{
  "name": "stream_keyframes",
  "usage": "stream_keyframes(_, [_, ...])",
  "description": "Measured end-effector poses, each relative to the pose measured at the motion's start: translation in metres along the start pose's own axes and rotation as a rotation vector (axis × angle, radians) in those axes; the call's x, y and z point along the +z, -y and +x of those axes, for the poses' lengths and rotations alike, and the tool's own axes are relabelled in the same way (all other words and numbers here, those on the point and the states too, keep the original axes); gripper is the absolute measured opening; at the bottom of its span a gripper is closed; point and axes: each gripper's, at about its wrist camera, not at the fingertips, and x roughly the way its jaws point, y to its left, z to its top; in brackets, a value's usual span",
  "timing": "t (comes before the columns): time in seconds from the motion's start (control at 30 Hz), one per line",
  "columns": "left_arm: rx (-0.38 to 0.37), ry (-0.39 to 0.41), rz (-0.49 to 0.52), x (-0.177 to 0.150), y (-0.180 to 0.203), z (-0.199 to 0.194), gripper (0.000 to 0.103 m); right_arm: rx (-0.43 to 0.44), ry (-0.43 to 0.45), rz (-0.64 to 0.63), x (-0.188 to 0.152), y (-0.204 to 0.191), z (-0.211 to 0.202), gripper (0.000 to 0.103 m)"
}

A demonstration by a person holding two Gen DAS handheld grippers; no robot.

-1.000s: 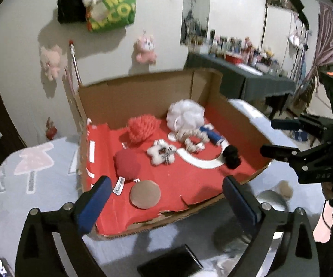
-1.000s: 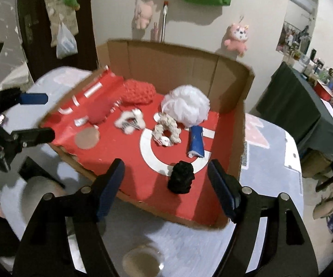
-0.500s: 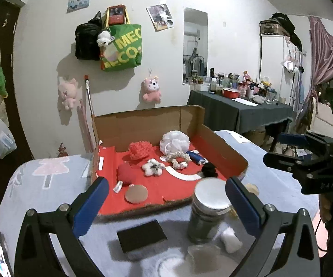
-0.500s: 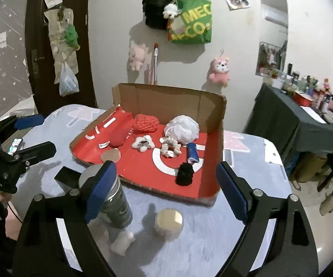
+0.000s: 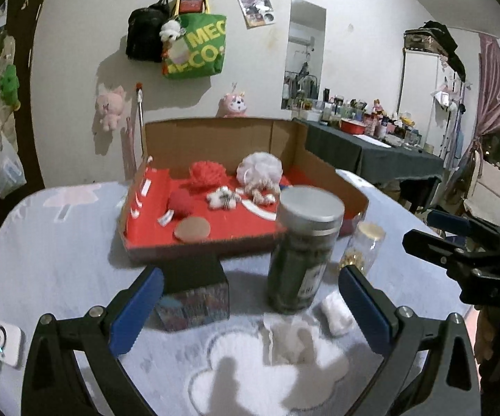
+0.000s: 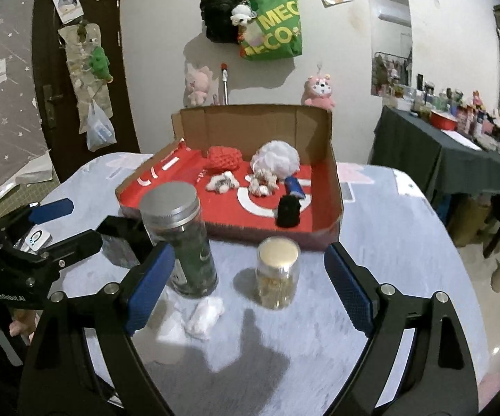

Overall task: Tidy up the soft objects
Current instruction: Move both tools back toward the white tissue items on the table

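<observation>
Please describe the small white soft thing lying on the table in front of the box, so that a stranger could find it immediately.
Start at the cardboard box with the red lining, then come forward to the tall jar with the silver lid. The white wad lies on the tablecloth at that jar's foot, beside a flat white sheet. It alone there is small, rolled and puffy.

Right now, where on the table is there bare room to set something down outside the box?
Bare cloth lies right of the small jar and cardboard box, and left of the box. Crowded: the tall jar, white wads and dark box cluster in front.
</observation>
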Motion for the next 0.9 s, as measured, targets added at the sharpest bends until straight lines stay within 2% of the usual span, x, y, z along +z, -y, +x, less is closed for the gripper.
stream_keyframes(0.2, [0.019, -0.042, -0.016, -0.024, 0.0, 0.013, 0.103, -0.026, -0.005, 0.013, -0.029, -0.004, 0.008, 0.089])
stream_keyframes(0.5, [0.018, -0.159, -0.025, -0.056, 0.005, 0.043, 0.103, -0.04, -0.092, 0.046, -0.062, 0.003, 0.031, 0.089])
stream_keyframes(0.8, [-0.024, -0.273, 0.003, -0.061, 0.015, 0.064, 0.103, -0.05, -0.131, 0.073, -0.074, 0.016, 0.04, 0.089])
stream_keyframes(0.9, [-0.016, -0.303, 0.03, -0.061, 0.02, 0.071, 0.103, -0.047, -0.134, 0.078, -0.073, 0.019, 0.041, 0.089])
